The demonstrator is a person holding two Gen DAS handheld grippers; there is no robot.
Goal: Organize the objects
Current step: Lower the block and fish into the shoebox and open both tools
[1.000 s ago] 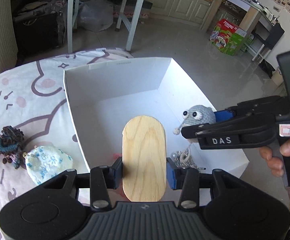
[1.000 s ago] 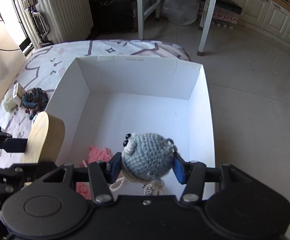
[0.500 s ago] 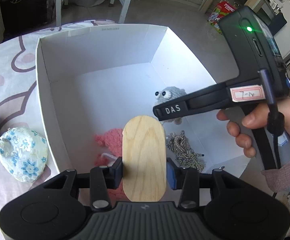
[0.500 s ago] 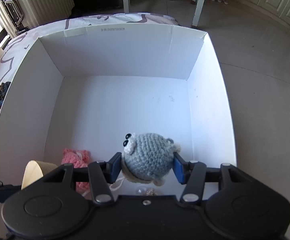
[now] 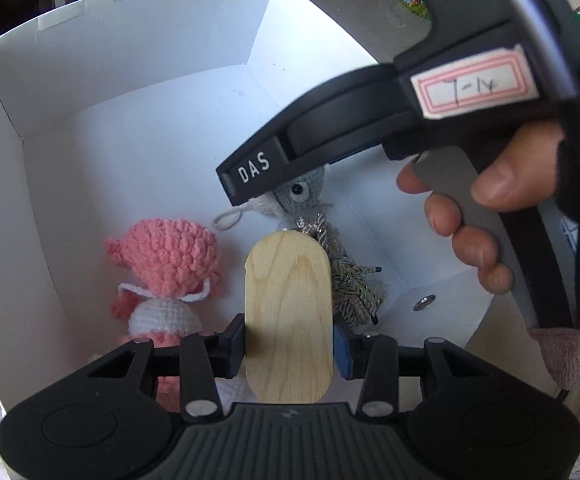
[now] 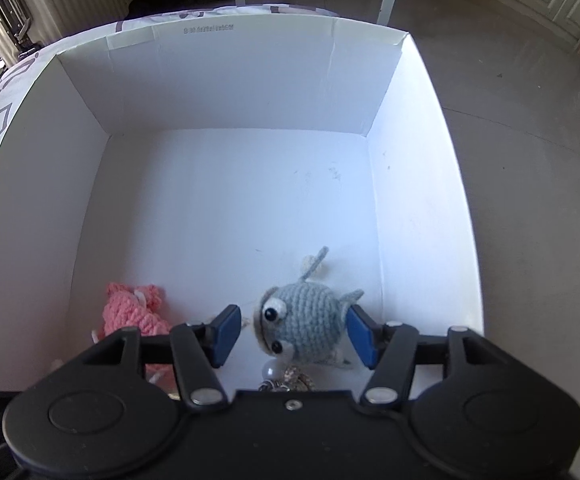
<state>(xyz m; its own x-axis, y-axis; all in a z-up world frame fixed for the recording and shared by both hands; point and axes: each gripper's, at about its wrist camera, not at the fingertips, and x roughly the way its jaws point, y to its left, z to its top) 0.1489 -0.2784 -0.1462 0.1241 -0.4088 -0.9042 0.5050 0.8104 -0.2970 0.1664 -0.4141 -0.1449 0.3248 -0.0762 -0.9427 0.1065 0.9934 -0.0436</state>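
**A:** where's everything sitting relative to the white cardboard box (image 6: 226, 80) right now?

**B:** both my grippers are pointing down into it. Left gripper (image 5: 289, 346) is clamped on the flat oval piece of pale wood (image 5: 289, 312), pads pressed on both its long edges, and it's over the near end of the box. Right gripper (image 6: 292, 334) has just been opening. The little grey crocheted fish-looking toy with googly eyes (image 6: 302, 322) is between the blue pads (image 6: 226, 332), with a gap on the left side. Can't tell if the right pad touches it. It looks to be resting on the box floor near the right wall.

**A:** anything else in there?

**B:** pink and white crocheted doll (image 5: 166, 268) by the box's near left corner, and a silvery braided tassel (image 5: 350, 280) just beside the grey toy.
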